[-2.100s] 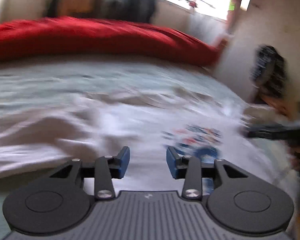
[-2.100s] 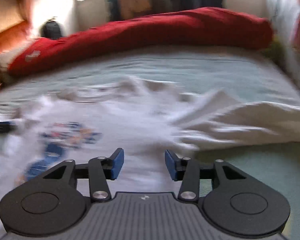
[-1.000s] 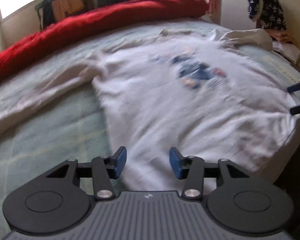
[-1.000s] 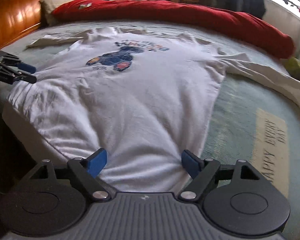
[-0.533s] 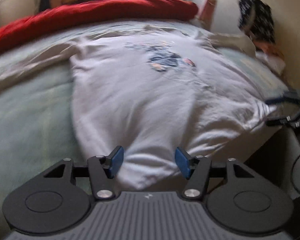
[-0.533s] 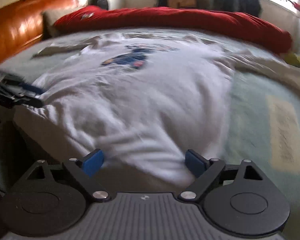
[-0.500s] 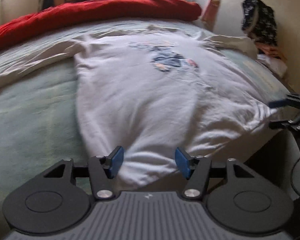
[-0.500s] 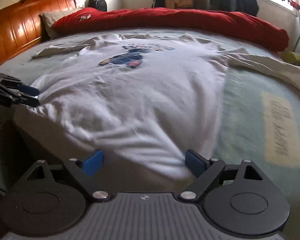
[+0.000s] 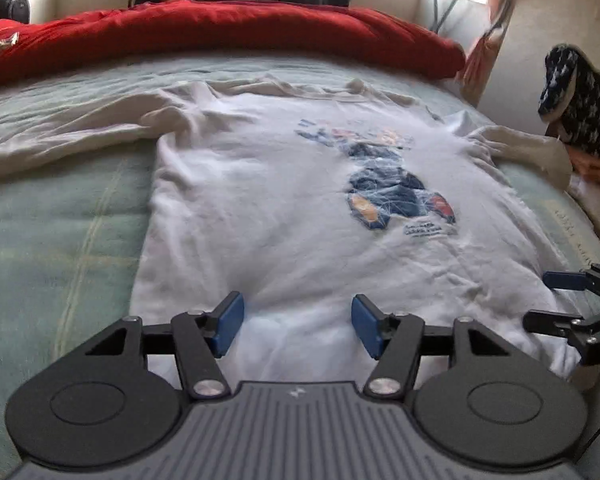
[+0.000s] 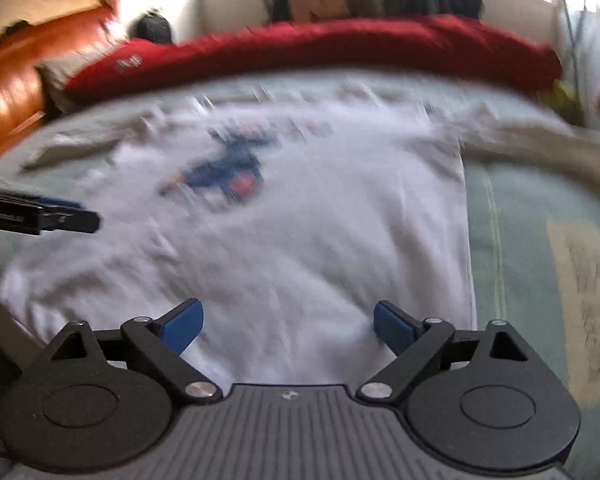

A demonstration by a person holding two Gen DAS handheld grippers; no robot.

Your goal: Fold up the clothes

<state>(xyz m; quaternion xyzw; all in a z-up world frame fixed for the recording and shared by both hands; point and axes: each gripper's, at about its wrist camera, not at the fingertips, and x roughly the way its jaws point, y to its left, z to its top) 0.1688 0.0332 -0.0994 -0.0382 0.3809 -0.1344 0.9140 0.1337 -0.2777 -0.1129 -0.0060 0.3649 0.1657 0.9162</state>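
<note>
Pale green bedspread (image 9: 52, 216) carries the white cotton T-shirt with blue printed figure (image 9: 284, 216), spread flat, print up, hem toward the cameras. No fold made yet; all folding remains. Left gripper (image 9: 298, 326) and right gripper (image 10: 288, 326) have just been opening; jaws apart over the hem, gripping nothing.

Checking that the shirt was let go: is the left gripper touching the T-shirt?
Cannot tell. In the left wrist view the left gripper has open jaws, just widened, over the T-shirt's hem, pinching no cloth, but whether the pads rest on it is unclear.
</note>
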